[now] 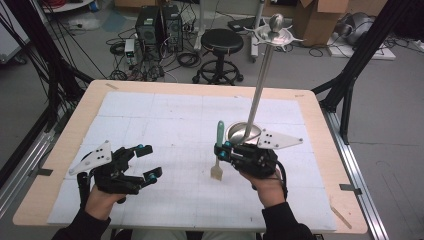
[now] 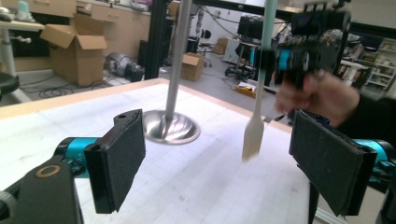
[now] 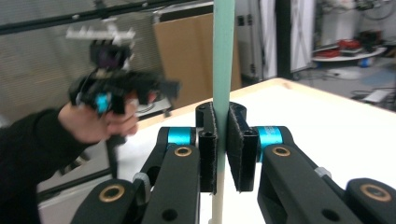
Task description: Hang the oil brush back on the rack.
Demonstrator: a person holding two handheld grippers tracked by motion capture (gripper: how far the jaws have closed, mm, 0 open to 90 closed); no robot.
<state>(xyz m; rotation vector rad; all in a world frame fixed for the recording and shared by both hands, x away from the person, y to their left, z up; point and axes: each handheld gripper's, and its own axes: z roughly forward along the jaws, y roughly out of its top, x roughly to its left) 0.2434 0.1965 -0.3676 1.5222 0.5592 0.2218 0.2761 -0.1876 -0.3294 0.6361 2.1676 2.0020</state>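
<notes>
Two hand-held grippers: held above the table (image 1: 165, 107).
Right hand-held gripper (image 1: 220, 148): pinched on an upright spatula (image 1: 219, 150).
Left hand-held gripper (image 1: 148, 161): jaws spread wide, nothing between them.

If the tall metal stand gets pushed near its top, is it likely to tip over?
Probably yes: the metal stand is a long thin pole on a small round base, so a high push gives leverage. The polished base might also slide on the white mat.
</notes>
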